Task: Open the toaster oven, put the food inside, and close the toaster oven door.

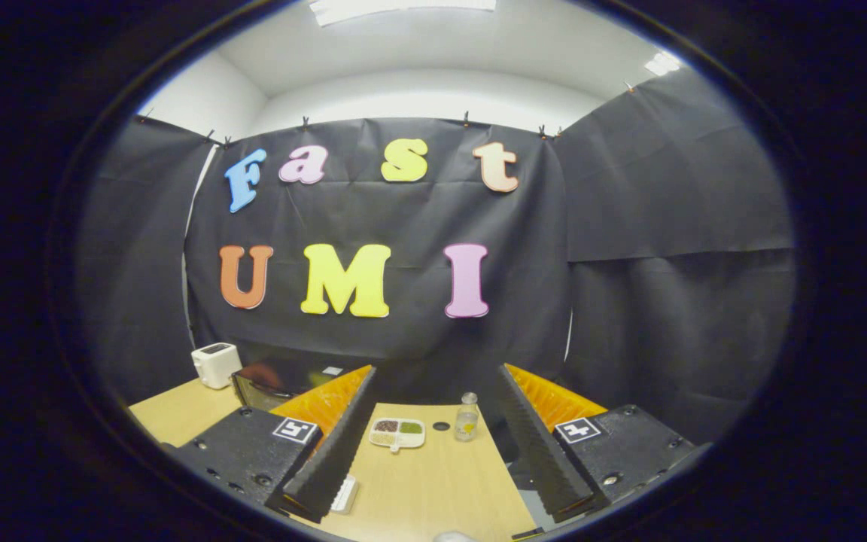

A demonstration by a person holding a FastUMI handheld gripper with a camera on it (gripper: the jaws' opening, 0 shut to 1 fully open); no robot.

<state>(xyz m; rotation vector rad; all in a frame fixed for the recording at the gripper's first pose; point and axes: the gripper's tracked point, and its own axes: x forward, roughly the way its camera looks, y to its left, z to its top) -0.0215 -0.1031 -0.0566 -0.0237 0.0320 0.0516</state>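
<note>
A dark toaster oven [272,382] stands on the wooden table [433,489], beyond my left finger and partly hidden by it; its door looks closed. A small white tray of food [397,433] with dark and green portions lies on the table between my fingers, well ahead of them. My gripper [433,436] is raised above the table, fingers spread wide apart, nothing between them.
A white toaster [215,364] sits at the table's far left corner beside the oven. A small clear bottle [467,418] with a yellow label stands right of the tray, with a dark round spot [441,426] between them. A white item [345,494] lies near my left fingertip.
</note>
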